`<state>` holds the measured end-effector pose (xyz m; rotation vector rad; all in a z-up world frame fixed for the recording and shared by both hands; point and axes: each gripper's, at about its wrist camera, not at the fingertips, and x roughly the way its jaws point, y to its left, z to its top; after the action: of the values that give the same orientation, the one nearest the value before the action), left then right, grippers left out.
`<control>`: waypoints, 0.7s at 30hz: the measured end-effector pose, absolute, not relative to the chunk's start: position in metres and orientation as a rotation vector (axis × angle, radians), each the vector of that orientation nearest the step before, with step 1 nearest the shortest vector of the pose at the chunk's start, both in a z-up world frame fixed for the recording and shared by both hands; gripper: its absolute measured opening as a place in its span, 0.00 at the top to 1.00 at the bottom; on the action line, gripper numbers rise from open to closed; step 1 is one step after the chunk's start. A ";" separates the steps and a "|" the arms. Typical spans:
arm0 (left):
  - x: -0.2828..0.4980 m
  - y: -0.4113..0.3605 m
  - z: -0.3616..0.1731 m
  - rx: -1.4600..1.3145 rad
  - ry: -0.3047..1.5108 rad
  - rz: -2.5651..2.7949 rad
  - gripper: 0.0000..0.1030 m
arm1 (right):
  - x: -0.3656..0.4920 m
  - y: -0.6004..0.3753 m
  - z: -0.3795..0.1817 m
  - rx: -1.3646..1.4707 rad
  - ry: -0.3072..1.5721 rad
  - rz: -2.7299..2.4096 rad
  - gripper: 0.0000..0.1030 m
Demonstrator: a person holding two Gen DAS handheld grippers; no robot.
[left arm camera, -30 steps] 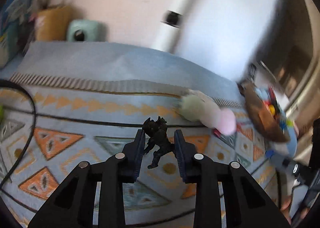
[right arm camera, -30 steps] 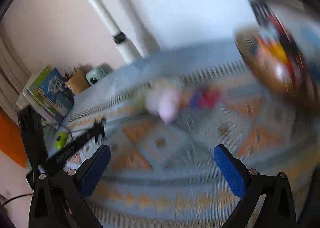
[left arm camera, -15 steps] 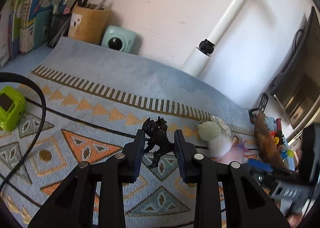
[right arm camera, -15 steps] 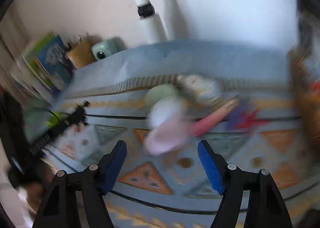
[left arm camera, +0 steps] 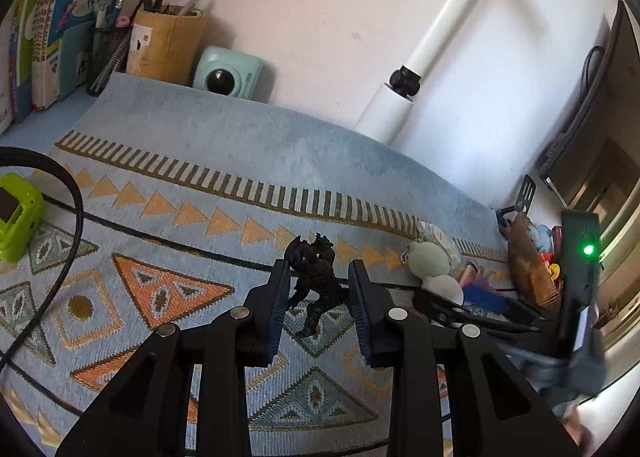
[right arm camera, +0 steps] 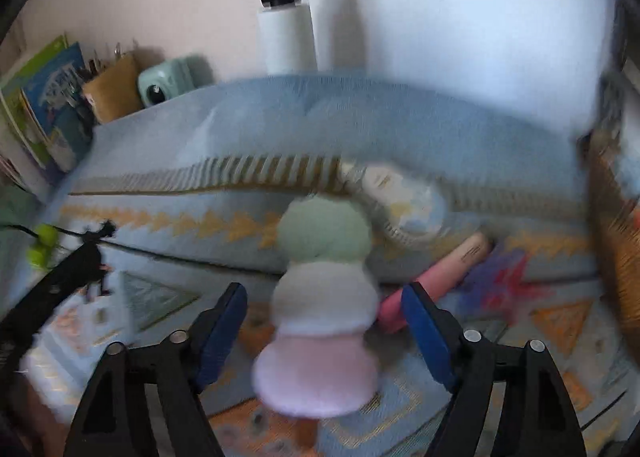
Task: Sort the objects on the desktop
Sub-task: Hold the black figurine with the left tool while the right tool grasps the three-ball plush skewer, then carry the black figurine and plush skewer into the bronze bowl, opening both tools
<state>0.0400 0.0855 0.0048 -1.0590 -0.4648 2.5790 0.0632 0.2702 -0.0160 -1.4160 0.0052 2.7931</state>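
My left gripper (left arm camera: 318, 293) is shut on a small black figurine (left arm camera: 316, 281) and holds it above the patterned blue rug (left arm camera: 200, 193). My right gripper (right arm camera: 324, 321) is open, its jaws on either side of a plush string of green, white and pink balls (right arm camera: 324, 289) lying on the rug. The plush also shows in the left wrist view (left arm camera: 430, 263). A pink pen-like stick (right arm camera: 436, 277) and a round white badge (right arm camera: 400, 201) lie just beside the plush. The right wrist view is blurred.
A brown basket (left arm camera: 528, 269) with small toys stands at the rug's right end. A mint mini printer (left arm camera: 228, 75), pen holders (left arm camera: 164, 41) and books (left arm camera: 60, 17) line the back wall. A green gadget (left arm camera: 16, 213) with a black cable lies at left. A white lamp post (left arm camera: 404, 97) stands behind.
My right gripper swung left from the basket and came down around the plush balls. My left gripper turned left with the figurine still in it.
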 end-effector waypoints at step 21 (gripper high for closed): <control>0.048 0.109 0.005 -1.019 -0.261 2.635 0.74 | 0.151 0.253 -0.012 -1.286 0.071 2.945 0.56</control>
<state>0.0484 0.1089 0.0053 -1.0188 -0.2605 2.6351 0.1508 0.2527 -0.0122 -1.2857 0.0708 2.9446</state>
